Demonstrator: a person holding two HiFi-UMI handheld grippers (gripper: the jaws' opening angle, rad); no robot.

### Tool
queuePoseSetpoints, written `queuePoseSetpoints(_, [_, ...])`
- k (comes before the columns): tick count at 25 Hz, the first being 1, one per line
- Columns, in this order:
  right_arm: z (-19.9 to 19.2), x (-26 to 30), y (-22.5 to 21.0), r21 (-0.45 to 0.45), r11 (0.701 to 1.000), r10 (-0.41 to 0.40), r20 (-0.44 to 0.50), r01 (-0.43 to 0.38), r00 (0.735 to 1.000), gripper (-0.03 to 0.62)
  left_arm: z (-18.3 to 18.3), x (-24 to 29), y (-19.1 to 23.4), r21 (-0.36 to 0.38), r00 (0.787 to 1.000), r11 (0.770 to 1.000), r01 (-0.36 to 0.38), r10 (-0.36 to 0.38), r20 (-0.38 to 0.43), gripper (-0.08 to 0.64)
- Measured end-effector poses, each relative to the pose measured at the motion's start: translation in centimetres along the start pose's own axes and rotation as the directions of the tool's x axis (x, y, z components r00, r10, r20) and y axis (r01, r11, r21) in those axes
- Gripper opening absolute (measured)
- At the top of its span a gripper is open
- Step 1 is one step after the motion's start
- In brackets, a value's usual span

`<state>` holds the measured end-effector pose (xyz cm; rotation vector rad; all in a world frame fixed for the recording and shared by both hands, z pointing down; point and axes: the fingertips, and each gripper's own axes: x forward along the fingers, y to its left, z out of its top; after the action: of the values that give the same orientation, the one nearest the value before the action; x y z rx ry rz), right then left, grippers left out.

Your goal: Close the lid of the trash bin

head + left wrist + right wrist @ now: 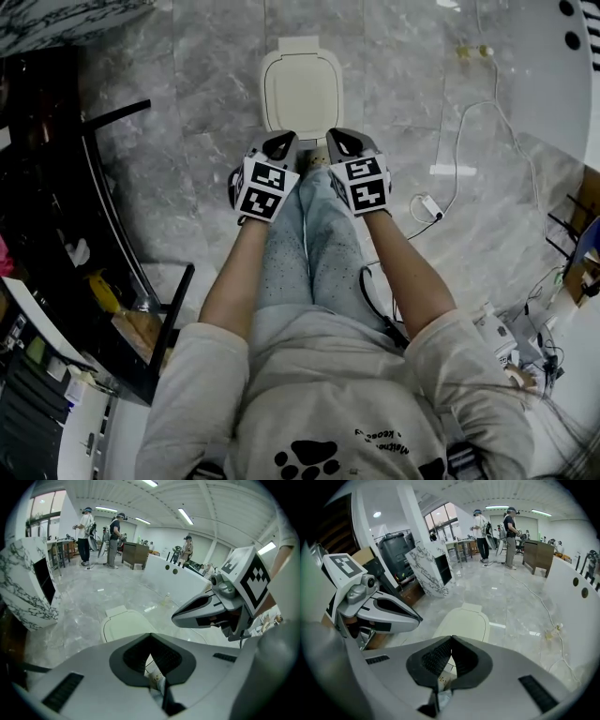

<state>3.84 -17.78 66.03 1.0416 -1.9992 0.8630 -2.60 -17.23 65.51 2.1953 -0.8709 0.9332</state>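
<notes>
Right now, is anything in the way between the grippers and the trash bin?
No. Nothing visible stands between the left gripper or the right gripper and the trash bin; its lid already looks down.

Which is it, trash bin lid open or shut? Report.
Shut. The trash bin lid lies flat, covering the whole opening in the head view. Both gripper views show it down too, with no gap beneath.

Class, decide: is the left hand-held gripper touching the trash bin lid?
Apart. The right gripper view shows bare floor between the left hand-held gripper and the trash bin lid.
</notes>
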Motion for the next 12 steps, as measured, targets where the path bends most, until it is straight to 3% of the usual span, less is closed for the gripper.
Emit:
queuePoseSetpoints(6, [4.3, -6.2, 2.6, -0.035, 0.999, -0.005, 0.087, 0.008, 0.996, 0.032, 4.5, -5.4, -1.9, -0.013, 0.997, 0.999, -0.032, 0.033, 0.072, 0.020])
queuePoseSetpoints(12, [8.1, -13.4, 4.7, -0.011, 0.999, -0.033, 0.186, 0.036, 0.982, 0.032, 9.3, -11.8, -4.5, -0.033, 0.984, 0.998, -0.060, 0.064, 0.167, 0.020])
